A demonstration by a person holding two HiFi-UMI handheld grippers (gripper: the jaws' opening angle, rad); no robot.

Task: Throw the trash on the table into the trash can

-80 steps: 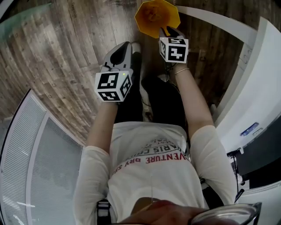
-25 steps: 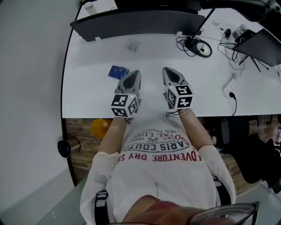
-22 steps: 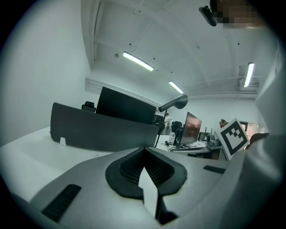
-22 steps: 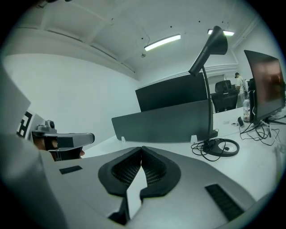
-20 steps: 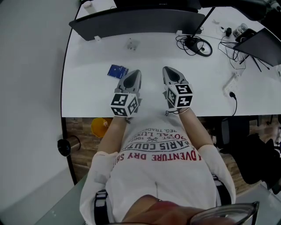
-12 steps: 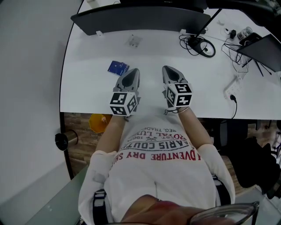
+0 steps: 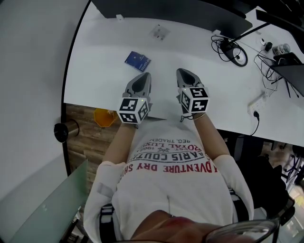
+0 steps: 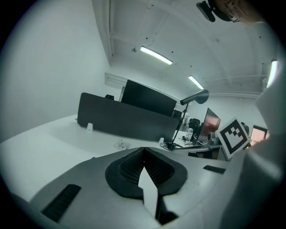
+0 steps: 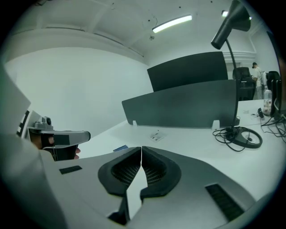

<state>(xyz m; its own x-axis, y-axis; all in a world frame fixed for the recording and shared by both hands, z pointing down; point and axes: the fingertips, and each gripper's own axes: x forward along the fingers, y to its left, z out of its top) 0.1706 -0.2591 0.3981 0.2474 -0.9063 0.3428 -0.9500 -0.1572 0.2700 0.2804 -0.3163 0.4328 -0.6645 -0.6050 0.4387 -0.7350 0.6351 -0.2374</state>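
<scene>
Over the near edge of the tabletop (image 7: 95, 71), the left tool (image 7: 144, 76) and the right tool (image 7: 183, 72) sit side by side, close but apart. Each one's own view shows its jaws pressed together with nothing between them (both are empty).

Just beyond the left tool's tip, slightly to its left, lies a blue packet (image 7: 137, 60), flat on the white surface. Farther back a small clear wrapper (image 7: 160, 32) rests near the dark divider panel (image 7: 190, 12) that runs along the far side. Between the tools and that panel the surface is bare white and gives free room. To the right it is more crowded: a cable coil (image 7: 236, 54) lies there, and a power strip (image 7: 259, 102) sits by the right-hand edge. On the left, the tabletop's curved edge runs close to the wall (image 7: 33, 57).

The orange trash can (image 7: 104, 116) stands on the wooden floor (image 7: 85, 142), below the near edge and just left of the person's left arm; only the head view shows it. The left tool's view adds a desk lamp (image 8: 196, 96) rising behind the divider panel, and the right tool's marker cube (image 8: 232, 136) at its right. The right tool's view catches the left tool at its left border.
</scene>
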